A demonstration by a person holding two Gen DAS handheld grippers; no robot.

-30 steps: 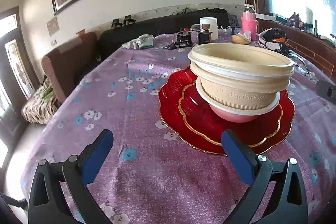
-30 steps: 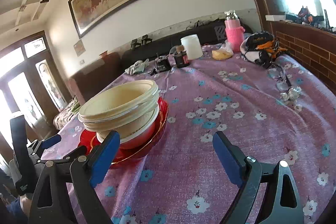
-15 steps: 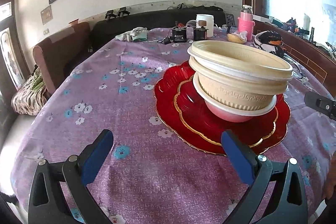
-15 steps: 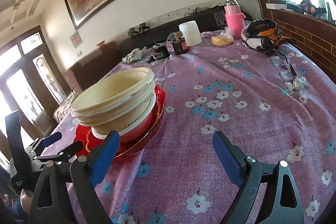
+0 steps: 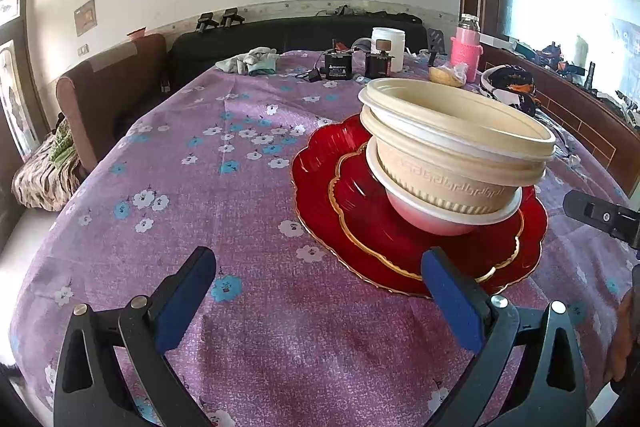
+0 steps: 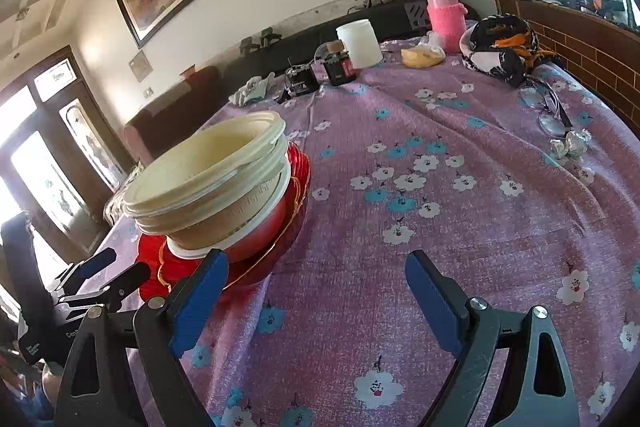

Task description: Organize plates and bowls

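Observation:
A stack of cream bowls (image 5: 456, 147) rests in a pink-and-white bowl (image 5: 428, 219), all on red gold-rimmed plates (image 5: 344, 195). My left gripper (image 5: 316, 291) is open above the tablecloth, just in front of the plates' near edge and holding nothing. In the right wrist view the same bowl stack (image 6: 212, 179) and red plates (image 6: 296, 179) lie to the left. My right gripper (image 6: 316, 295) is open and empty, its left finger close beside the plates' rim. The left gripper (image 6: 108, 271) shows at the far left there.
A purple flowered tablecloth (image 5: 200, 195) covers the table. At the far end stand a white jar (image 6: 360, 43), a pink flask (image 6: 442, 13), dark jars (image 6: 340, 67), a rag (image 5: 248, 63) and a patterned bag (image 6: 504, 47). Glasses (image 6: 554, 115) lie at right. A brown chair (image 5: 108, 95) stands left.
Both grippers stay open while the views shift a little: the bowl stack sits nearer and lower-left in the right wrist view, and the left wrist view has turned slightly.

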